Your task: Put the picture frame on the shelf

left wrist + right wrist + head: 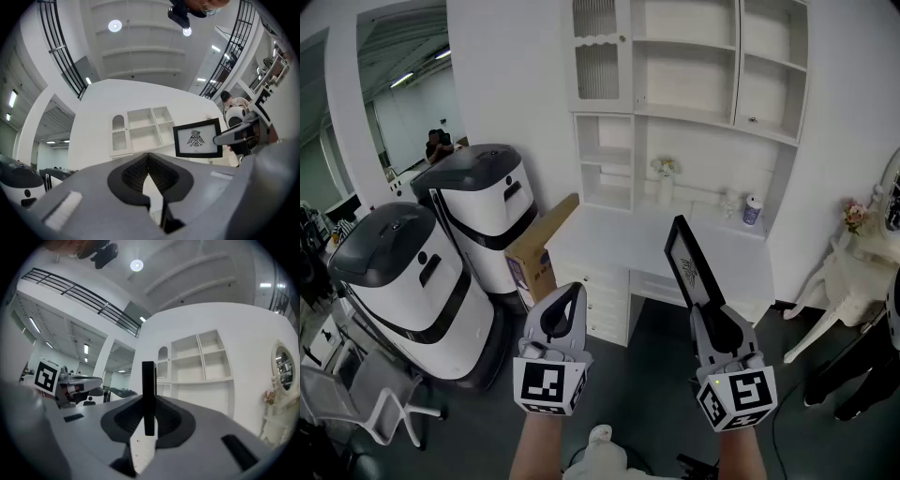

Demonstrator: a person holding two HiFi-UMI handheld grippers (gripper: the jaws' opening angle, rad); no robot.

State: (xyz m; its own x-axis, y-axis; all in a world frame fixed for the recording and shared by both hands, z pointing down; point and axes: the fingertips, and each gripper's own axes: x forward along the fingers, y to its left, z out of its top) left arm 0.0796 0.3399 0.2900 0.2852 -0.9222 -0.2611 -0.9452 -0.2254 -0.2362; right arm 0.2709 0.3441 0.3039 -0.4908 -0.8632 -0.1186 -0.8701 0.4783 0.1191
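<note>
The right hand-held gripper [705,317] is clamped on the edge of the picture frame [685,262]. The frame stands up from the jaws and leans toward 11 o'clock in the head view. It is in the air in front of the white worktop [605,242], and the shelf [686,114] is farther away at 12 o'clock. The left hand-held gripper [568,314], at 9 o'clock from the right one, has its jaws together with nothing between them.

I judge that the step now is to carry the frame to the shelf. The grip takes only 1 thin edge, so the frame can swing or slip if the hand moves fast; a slow and level approach is better. The open compartments look free, while a small vase [664,182] and a jar [752,209] stand at the back of the worktop, so the path should pass above them. It is good to put the lower edge down first, lean the top against the back wall, and only then loosen the jaws. The free left hand-held gripper can support the other edge if the frame tips.
</note>
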